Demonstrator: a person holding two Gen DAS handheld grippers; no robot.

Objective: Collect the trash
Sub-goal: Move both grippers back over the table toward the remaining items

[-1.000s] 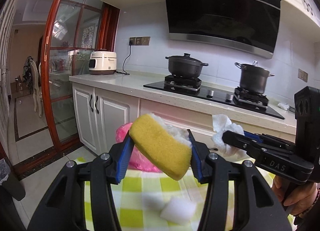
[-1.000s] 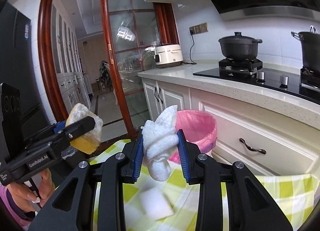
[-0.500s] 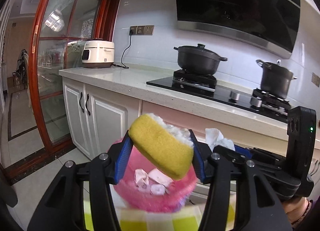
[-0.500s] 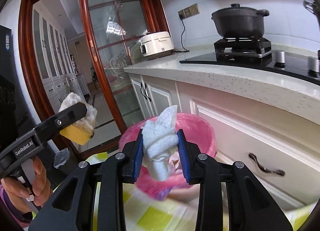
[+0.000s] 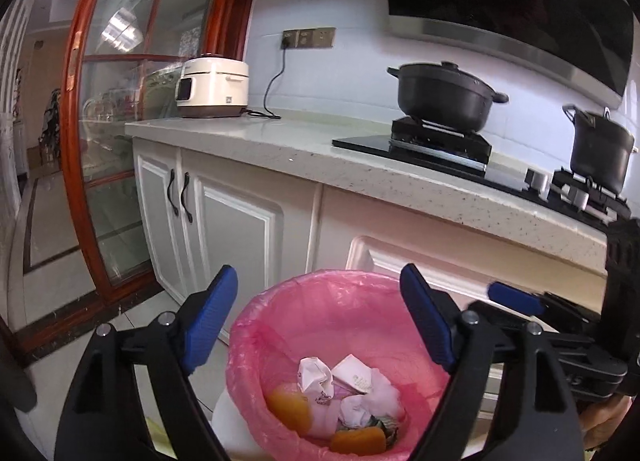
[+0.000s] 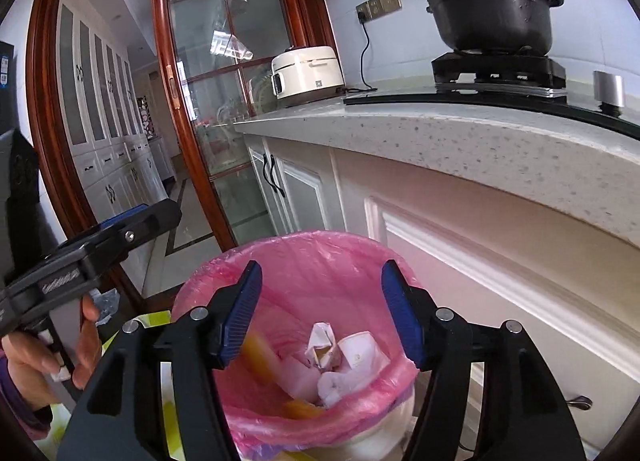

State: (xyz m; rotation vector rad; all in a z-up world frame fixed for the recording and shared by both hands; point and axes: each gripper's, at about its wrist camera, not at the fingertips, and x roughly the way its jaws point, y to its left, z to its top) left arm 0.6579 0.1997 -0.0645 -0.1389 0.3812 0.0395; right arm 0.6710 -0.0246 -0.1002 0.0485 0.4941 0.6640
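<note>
The left claw (image 5: 316, 321) hangs wide open and empty over the pink-lined bin (image 5: 280, 301); a second ago it gripped a yellow sponge (image 5: 288, 407), which now lies in the bin's left side among crumpled paper (image 5: 316, 375). The right claw (image 6: 322, 311), also spread wide and empty, has let go of its white tissue (image 6: 340, 383), now resting with the other scraps inside. Both drops look done, so this round of collecting is likely finished, and both claws are free to go for whatever trash remains on the checked tabletop (image 6: 154, 319).
</note>
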